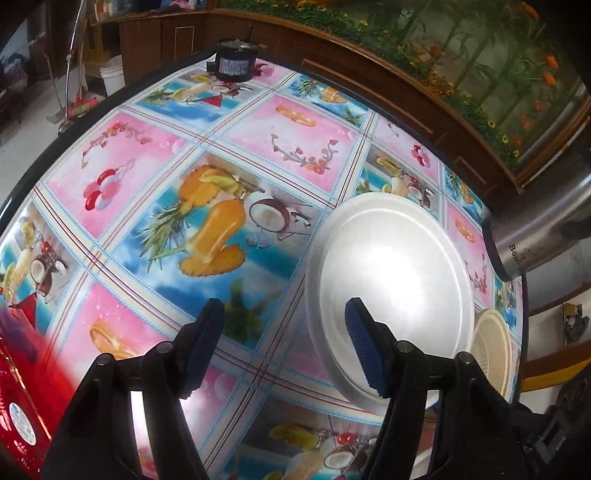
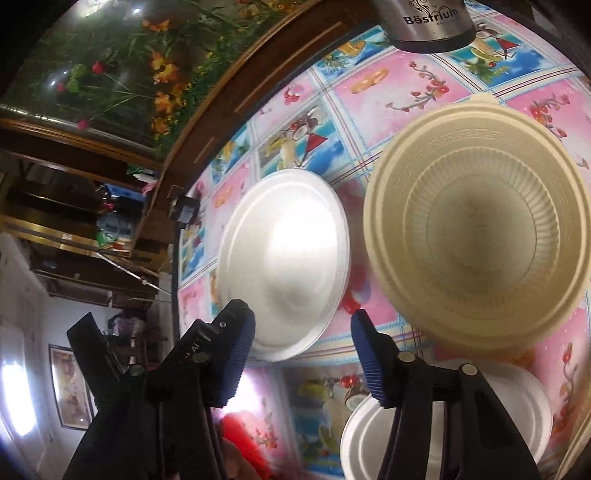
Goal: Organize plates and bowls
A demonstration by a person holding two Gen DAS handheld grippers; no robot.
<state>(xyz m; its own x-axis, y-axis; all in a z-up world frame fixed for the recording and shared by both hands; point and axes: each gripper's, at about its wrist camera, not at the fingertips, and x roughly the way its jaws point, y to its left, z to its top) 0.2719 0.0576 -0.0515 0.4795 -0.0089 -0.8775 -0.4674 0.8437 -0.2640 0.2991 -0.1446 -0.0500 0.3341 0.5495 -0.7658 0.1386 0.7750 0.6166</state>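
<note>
The left gripper (image 1: 284,343) is spread wide and holds nothing; its right finger is over the near rim of the white plate (image 1: 391,291), which lies on the table (image 1: 155,155). The right gripper (image 2: 303,354) is also spread and empty, above the gap between the plate (image 2: 284,273) and the cream bowl (image 2: 476,243). A second white dish (image 2: 443,424) lies under its right finger, and a steel cup (image 2: 428,22) stands at the far edge.

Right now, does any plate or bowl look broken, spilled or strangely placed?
Nothing stands out. The white plate lies flat on the tablecloth, the cream bowl sits apart beside it, and both look whole and empty. No spill shows.
</note>
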